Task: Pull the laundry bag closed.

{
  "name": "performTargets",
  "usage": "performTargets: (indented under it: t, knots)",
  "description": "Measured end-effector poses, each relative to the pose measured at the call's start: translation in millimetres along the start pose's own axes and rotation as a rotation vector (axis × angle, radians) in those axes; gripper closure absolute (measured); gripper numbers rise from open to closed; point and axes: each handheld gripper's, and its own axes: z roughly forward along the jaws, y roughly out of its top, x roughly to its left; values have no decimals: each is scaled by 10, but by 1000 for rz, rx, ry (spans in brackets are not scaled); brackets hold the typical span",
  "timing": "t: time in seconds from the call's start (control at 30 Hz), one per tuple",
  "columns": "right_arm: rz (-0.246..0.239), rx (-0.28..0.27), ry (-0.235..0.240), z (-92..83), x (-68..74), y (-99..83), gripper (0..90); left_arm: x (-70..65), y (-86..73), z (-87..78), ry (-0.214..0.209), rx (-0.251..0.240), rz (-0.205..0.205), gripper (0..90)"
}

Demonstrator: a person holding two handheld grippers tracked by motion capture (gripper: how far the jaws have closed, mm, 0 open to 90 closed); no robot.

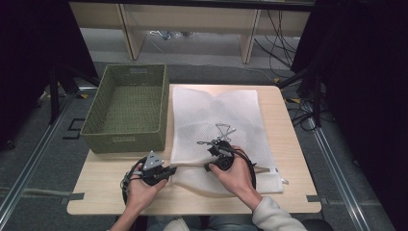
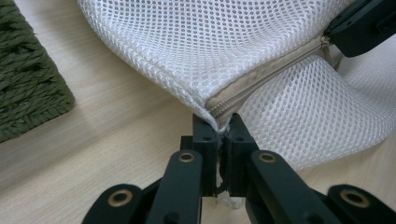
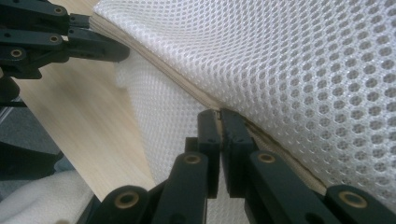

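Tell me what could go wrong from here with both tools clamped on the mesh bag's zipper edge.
1. The left tool pinches only the very corner of the white mesh bag at the zipper's end; a pull could slip it free.
2. The right tool is shut on the zipper seam; dragging it sideways might bunch the mesh rather than open it.
3. The green basket sits close by.

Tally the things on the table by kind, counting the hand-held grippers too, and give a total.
White mesh laundry bag: 1
Green woven basket: 1
Hand-held grippers: 2, the left gripper and the right gripper, each shut on the bag's zipper edge
Total: 4
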Motion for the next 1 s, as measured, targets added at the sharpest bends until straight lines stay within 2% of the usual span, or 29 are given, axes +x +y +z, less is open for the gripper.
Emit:
performTargets:
  t: [0.07, 0.1, 0.13, 0.17, 0.2, 0.23, 0.37, 0.47, 0.57, 0.6, 0.67, 0.7, 0.77, 0.8, 0.83, 0.87, 0.9, 1.0]
  knots:
    - [0, -4, 5, -11, -10, -1, 884, -44, -9, 6, -43, 1, -55, 850]
    - [-5, -6, 4, -25, -8, 0, 884, -15, -2, 3, -17, -1, -21, 850]
    - [-6, -10, 4, -30, -4, 1, 884, -7, -2, 3, -11, 0, -8, 850]
    - [-3, -6, 0, -26, -1, 0, 884, -16, -6, 5, -20, 1, -18, 850]
    - [20, 3, -7, -30, 15, -5, 884, -39, -12, 8, -39, 4, -47, 850]
    - [18, -3, 2, -25, 19, -7, 884, -45, -12, 9, -44, 5, -56, 850]
    - [-9, -8, -5, -20, -4, 1, 884, -39, -7, 5, -39, 1, -51, 850]
    - [-3, -10, 4, -18, -8, 2, 884, -37, -7, 6, -37, 2, -50, 850]
    - [-5, -13, 4, -6, -19, -2, 884, -8, 0, 4, -10, -6, -16, 849]
    - [2, -9, 9, -8, -15, -4, 884, 15, 5, -3, 7, -2, 9, 849]
    - [-7, 1, -22, -15, -12, -14, 884, 12, -1, -4, -1, 5, -6, 849]
    - [1, 1, -22, -16, -8, -15, 885, -4, -6, 2, -16, 2, -28, 849]
    - [-5, -2, -14, -30, -18, -21, 884, -26, -6, 11, -26, -2, -48, 849]
    - [8, -4, -11, -31, -14, -21, 884, 5, 1, -1, -9, 11, -4, 849]
    - [2, -9, -10, -33, -29, -21, 884, -5, 0, 8, -11, -1, -19, 849]
    - [3, -6, -17, -36, -34, -23, 884, 17, 5, -5, -5, 16, 13, 849]
    - [11, 1, -18, -32, -33, -24, 884, 6, 4, 6, -1, 1, 2, 849]
    - [6, 0, -7, -27, -34, -25, 884, 3, -2, 10, -5, 3, -6, 849]
